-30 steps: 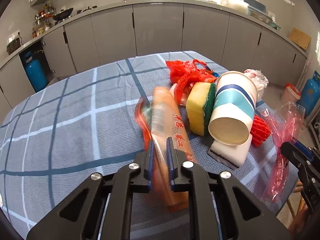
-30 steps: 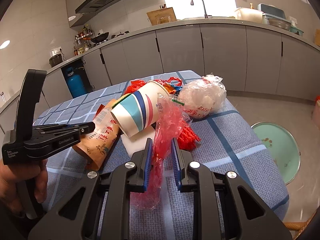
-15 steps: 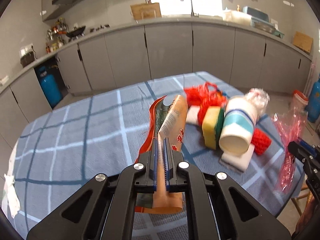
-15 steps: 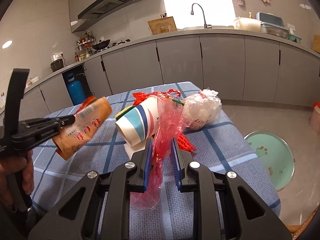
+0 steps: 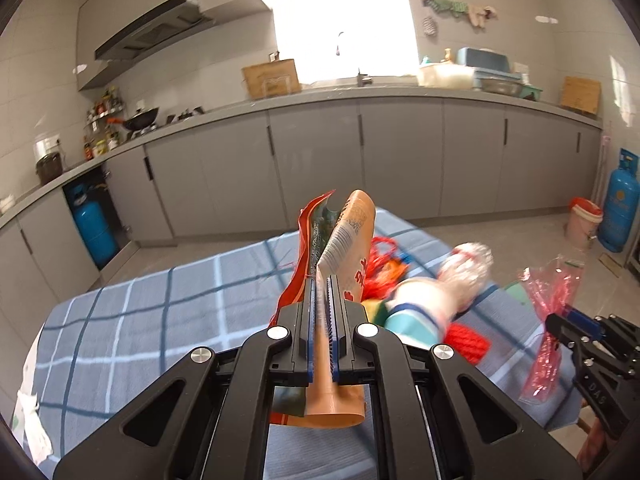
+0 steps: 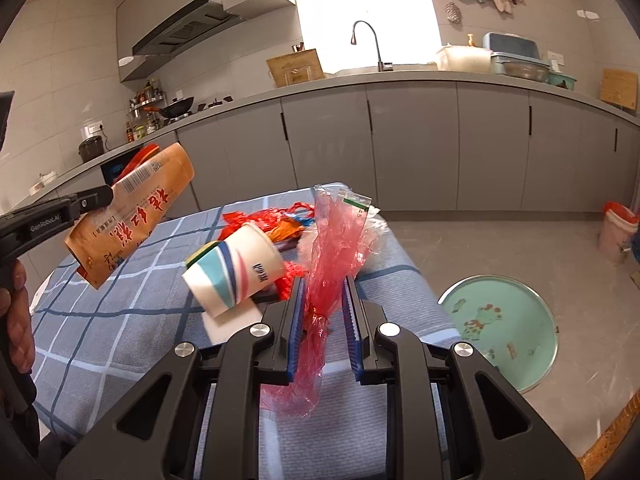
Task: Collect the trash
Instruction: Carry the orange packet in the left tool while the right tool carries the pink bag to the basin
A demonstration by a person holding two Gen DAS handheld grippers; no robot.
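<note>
My left gripper (image 5: 320, 292) is shut on an orange snack wrapper (image 5: 347, 248) and holds it well above the table; it also shows in the right wrist view (image 6: 128, 216). My right gripper (image 6: 323, 292) holds a red plastic bag (image 6: 334, 240) between its pads, over the table's near right edge. The bag also shows in the left wrist view (image 5: 550, 300). On the checked tablecloth (image 6: 120, 320) lie a striped paper cup (image 6: 236, 270), a yellow sponge (image 6: 202, 252), red netting (image 6: 260, 216), a white block (image 6: 232, 320) and a clear bag (image 5: 468, 266).
A round green tray (image 6: 504, 320) lies on the floor right of the table. Grey cabinets (image 6: 400, 148) run behind. A pink bin (image 5: 582, 222) and a blue gas cylinder (image 5: 620, 208) stand at the far right; another cylinder (image 5: 92, 228) is at left.
My left gripper has lifted the orange wrapper up off the table and tilted upward. My right gripper has risen slightly with the red bag, and its jaws stand a little wider.
</note>
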